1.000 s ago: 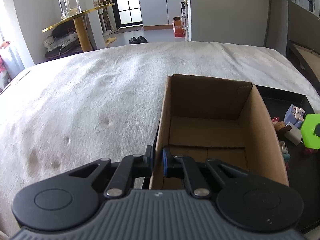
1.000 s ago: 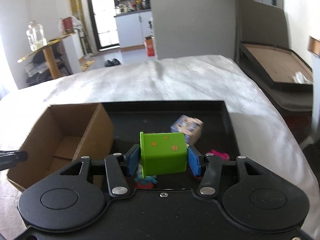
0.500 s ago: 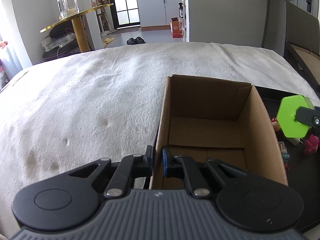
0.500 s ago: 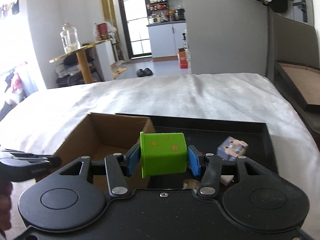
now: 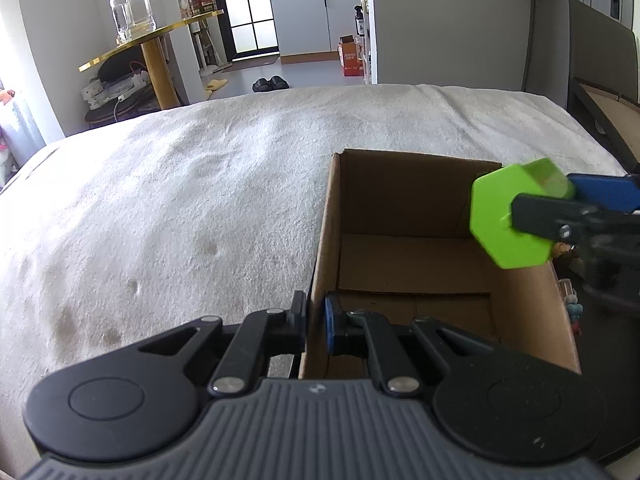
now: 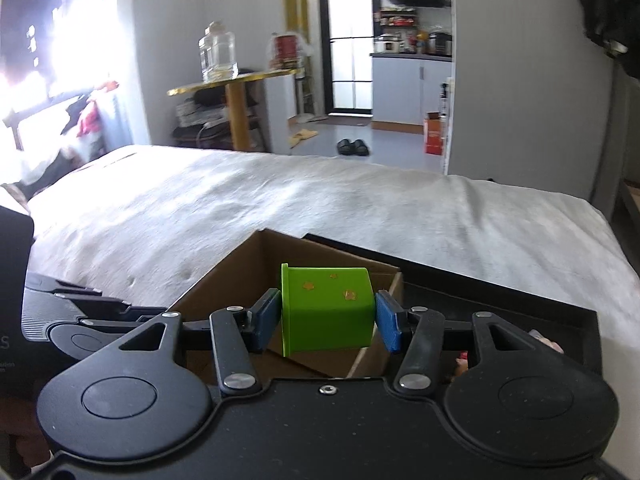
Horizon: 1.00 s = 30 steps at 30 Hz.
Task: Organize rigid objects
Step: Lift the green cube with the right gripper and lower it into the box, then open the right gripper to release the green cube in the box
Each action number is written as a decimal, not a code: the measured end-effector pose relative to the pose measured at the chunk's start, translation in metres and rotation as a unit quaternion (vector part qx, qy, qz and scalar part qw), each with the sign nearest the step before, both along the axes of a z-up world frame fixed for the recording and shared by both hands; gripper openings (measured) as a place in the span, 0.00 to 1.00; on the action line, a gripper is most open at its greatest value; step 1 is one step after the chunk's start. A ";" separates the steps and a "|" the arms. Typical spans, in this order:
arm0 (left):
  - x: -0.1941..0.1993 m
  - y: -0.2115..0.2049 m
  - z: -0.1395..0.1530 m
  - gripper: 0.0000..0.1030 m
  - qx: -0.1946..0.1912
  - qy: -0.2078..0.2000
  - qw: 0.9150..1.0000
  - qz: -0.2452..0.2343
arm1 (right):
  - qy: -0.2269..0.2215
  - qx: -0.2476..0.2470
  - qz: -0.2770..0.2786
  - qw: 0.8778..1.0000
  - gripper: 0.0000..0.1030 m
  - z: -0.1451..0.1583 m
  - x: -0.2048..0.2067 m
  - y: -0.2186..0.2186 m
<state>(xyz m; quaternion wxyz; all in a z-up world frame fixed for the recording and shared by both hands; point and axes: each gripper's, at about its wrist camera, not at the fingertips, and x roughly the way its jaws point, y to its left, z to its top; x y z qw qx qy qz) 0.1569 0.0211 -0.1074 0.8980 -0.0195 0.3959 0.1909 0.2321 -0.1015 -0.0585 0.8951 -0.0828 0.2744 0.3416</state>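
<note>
The left tongs (image 5: 316, 318) are clenched on the near-left wall of the box (image 5: 404, 216), one pad outside the cardboard and one inside, so the open box stretches ahead and to the right of them. The right tongs (image 6: 327, 316) grasp the cup (image 6: 326, 312), a lime-green hexagonal piece with small orange stars on its side, squeezed between the two blue pads. From the left wrist the cup (image 5: 512, 216) hangs above the box's right wall, over the opening, ahead and to the right of the left tongs. Beyond and to the right of the right tongs lies the tray (image 6: 520, 296), black, touching the box; small toys (image 5: 570, 276) show in it just past the box's right wall, too small to name. Box and tray rest on the blanket (image 5: 180, 200), white and fuzzy. Far ahead, a jar (image 6: 218, 54) stands on a gold-topped table (image 6: 236, 80). Faint letters on the left tongs' body in the right-wrist view are unreadable.
</note>
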 end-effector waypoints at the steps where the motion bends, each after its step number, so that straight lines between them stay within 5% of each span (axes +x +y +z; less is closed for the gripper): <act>1: 0.000 0.000 0.000 0.08 0.000 0.000 1.000 0.000 | 0.001 -0.004 0.004 1.000 0.49 -0.001 0.000 0.003; 13: 0.001 0.002 -0.001 0.08 0.000 0.002 1.000 -0.002 | 0.014 -0.002 0.033 0.999 0.49 -0.005 0.002 0.029; 16: 0.000 0.004 -0.002 0.08 -0.001 0.003 1.000 -0.001 | 0.024 -0.016 0.030 0.999 0.61 -0.009 0.002 0.035; 30: 0.005 0.001 -0.003 0.10 0.002 0.014 1.000 0.000 | 0.056 -0.013 -0.034 0.998 0.78 -0.013 0.003 -0.002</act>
